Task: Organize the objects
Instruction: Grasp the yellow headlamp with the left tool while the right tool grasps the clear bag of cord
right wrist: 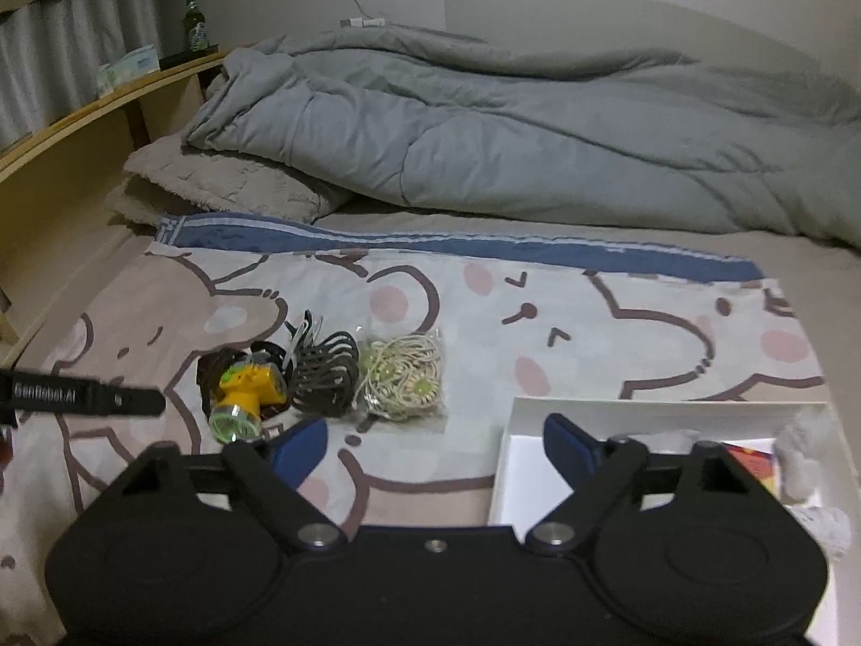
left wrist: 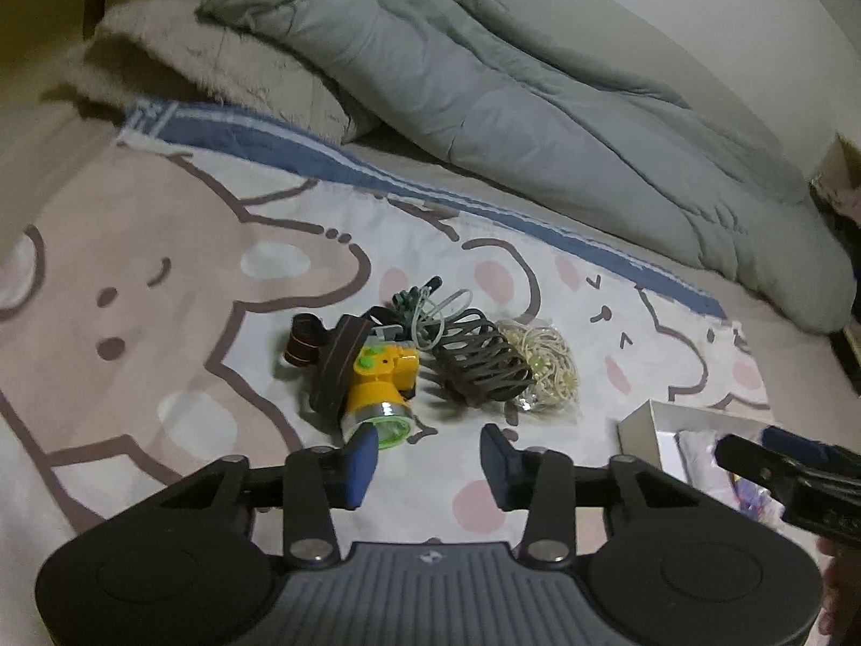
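Headlamp lies on the bed, left of the white box; left claw and right claw, both released and empty, approach. Next: straddle and grip it.

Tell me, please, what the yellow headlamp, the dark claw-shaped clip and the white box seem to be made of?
Yellow headlamp: probably hard glossy plastic, with a shiny reflector ring and a woven-looking brown strap.
Dark claw clip: likely matte plastic, judging by its rigid curved teeth.
White box: seems to be cardboard, with thin, flat, matte walls.
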Tool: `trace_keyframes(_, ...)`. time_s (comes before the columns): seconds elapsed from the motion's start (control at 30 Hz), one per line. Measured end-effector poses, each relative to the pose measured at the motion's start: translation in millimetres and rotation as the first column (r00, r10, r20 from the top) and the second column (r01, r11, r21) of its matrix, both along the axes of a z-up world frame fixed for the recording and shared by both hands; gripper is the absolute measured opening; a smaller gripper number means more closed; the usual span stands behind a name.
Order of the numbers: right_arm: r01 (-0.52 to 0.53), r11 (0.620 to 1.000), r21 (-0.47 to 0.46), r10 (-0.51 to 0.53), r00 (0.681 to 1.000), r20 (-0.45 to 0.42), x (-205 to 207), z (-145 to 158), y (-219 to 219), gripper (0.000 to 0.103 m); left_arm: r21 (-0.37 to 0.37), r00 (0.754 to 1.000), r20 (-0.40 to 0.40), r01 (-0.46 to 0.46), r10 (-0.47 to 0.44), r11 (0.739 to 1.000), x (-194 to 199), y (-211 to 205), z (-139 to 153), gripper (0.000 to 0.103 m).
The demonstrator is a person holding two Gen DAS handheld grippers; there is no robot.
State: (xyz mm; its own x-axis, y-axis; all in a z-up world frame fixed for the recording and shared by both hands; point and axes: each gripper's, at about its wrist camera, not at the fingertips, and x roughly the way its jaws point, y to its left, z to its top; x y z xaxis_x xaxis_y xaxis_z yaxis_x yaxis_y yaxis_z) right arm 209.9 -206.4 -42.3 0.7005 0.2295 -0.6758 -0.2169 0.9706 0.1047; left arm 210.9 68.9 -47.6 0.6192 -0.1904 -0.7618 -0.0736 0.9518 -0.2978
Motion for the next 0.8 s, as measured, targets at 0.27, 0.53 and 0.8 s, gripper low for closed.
trace_keyframes(0.27,-0.032,0.999,0.034,0.033,0.999,-0.026,44.8,-13.1,9.3,0.068,0.018,0.997,-0.074,-0.027,0.029,0.999,40.7,-3.5,-29.1,0.034)
trace_keyframes(0.53,-0.059,0.995,0.077,0.063,0.997,-0.054,71.6,-31.5,19.2,0.062,0.042,0.989,-0.144,-0.041,0.046,0.998,69.8,-5.9,-50.9,0.030)
trace_keyframes(0.8,-0.017,0.994,0.105,0.027,0.995,-0.097,97.4,-52.5,22.3,0.060,0.077,0.988,-0.143,-0.052,0.063,0.996,78.2,-11.2,-59.5,0.029)
